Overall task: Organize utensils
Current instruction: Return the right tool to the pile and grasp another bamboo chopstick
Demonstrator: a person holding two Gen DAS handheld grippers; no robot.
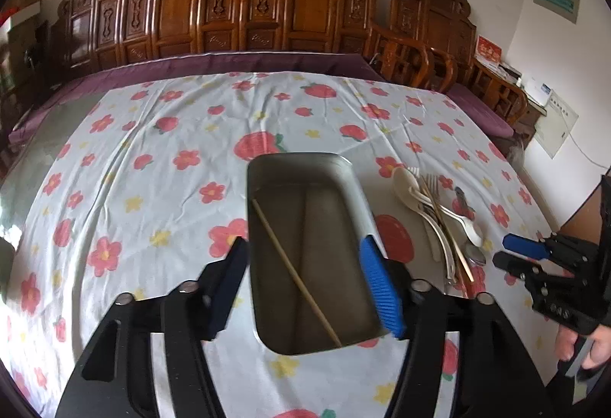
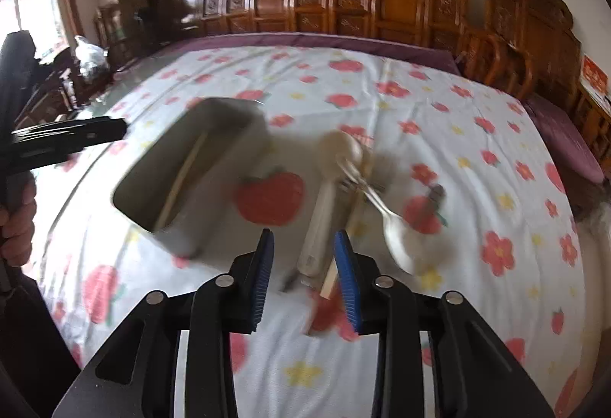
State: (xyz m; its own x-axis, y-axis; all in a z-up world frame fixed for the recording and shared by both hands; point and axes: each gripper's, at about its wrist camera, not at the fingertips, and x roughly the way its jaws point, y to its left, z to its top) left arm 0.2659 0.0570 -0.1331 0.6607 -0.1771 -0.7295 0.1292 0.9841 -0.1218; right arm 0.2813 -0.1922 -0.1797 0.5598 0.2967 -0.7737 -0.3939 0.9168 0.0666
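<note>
Black-armed with blue ribbed pads, the left gripper [image 1: 305, 288] is spread wide, its fingers straddling the near end of a rectangular grey metal tray [image 1: 298, 166] without touching it. Inside the tray, between those fingers, one thin wooden chopstick [image 1: 296, 274] lies diagonally. To the right of the right finger a heap of cream plastic spoons, metal forks and chopsticks [image 1: 439, 223] rests on the flowered white tablecloth [image 1: 152, 188]. Past that heap the right gripper [image 2: 304, 276] hangs released, jaws apart, with the heap's handle ends just ahead of its tips, blurred.
</note>
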